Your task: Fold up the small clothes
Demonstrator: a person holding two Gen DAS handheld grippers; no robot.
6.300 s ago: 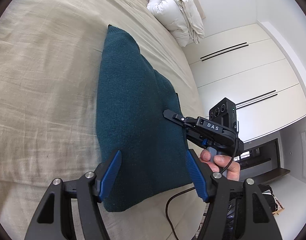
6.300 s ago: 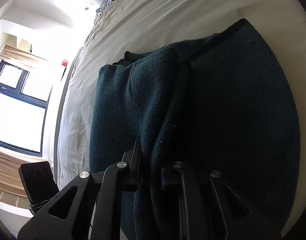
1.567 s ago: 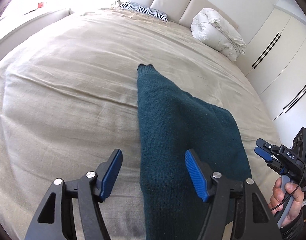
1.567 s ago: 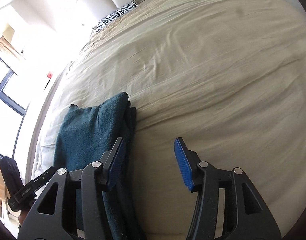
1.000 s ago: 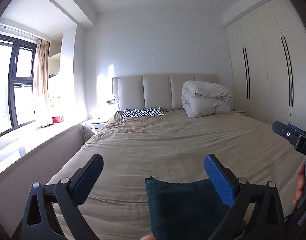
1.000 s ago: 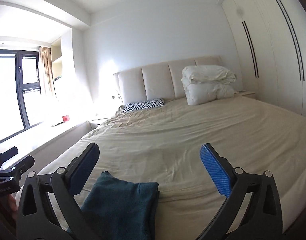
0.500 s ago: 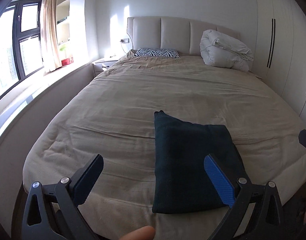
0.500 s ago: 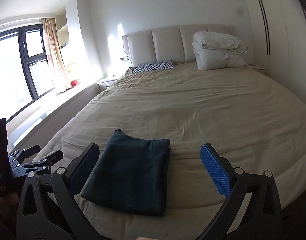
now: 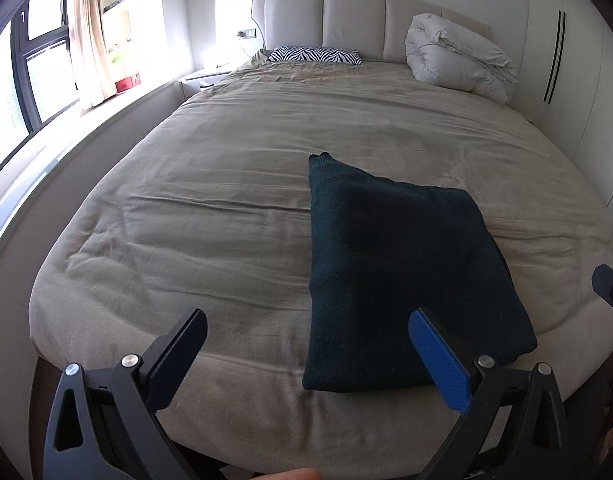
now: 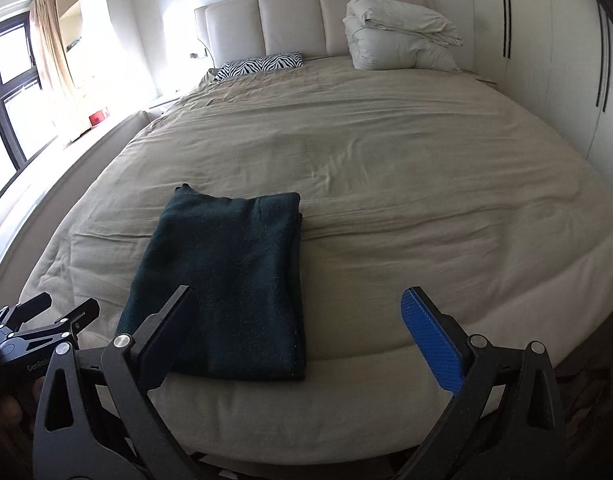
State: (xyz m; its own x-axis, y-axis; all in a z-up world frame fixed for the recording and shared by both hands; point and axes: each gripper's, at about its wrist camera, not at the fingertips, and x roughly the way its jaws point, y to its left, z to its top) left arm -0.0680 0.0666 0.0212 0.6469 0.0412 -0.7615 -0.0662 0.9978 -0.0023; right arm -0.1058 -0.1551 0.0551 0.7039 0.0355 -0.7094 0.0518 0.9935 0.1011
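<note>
I have both grippers held off the foot of the bed, jaws spread wide and gripping nothing: the left gripper and the right gripper frame the sweater from a distance. It lies folded into a flat rectangle near the bed's front edge (within easy reach), so I judge the fold done.

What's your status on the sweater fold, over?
Left tongs and right tongs open, empty. Teal sweater folded flat near bed foot. Nothing in the way.
</note>
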